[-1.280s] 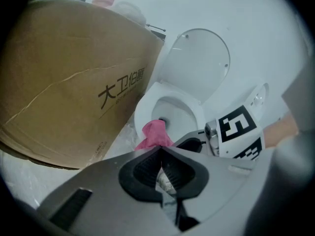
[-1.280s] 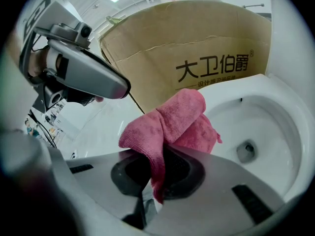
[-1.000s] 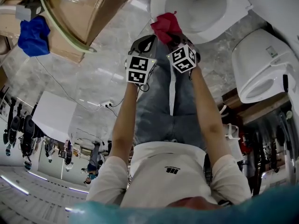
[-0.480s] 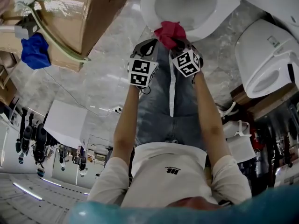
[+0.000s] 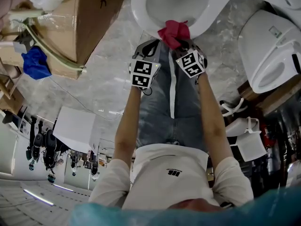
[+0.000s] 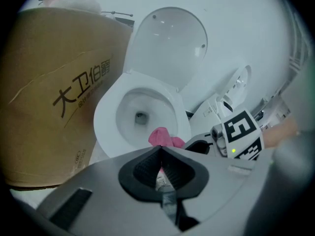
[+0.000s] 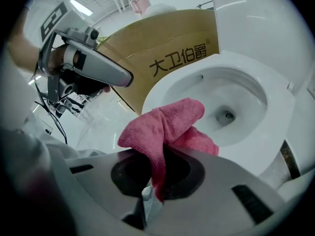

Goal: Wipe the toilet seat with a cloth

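Observation:
A white toilet stands with its lid (image 6: 170,45) raised and its seat (image 5: 143,20) (image 7: 275,102) (image 6: 106,127) down. My right gripper (image 5: 181,44) (image 7: 157,173) is shut on a pink cloth (image 5: 174,32) (image 7: 165,127) (image 6: 162,137), which hangs at the near front rim of the seat. Whether the cloth touches the seat I cannot tell. My left gripper (image 5: 150,48) (image 6: 160,168) is shut with nothing in it, just left of the right one and short of the seat.
A large brown cardboard box (image 5: 89,18) (image 6: 54,97) (image 7: 167,53) stands close to the toilet's left. A blue cloth (image 5: 35,62) lies beside it. A second white toilet (image 5: 273,51) sits on the right. Grey marble floor (image 5: 103,74) lies below.
The toilet has come nearer in the head view; both grippers moved forward together, and the pink cloth now sits over the front rim of the seat instead of short of it.

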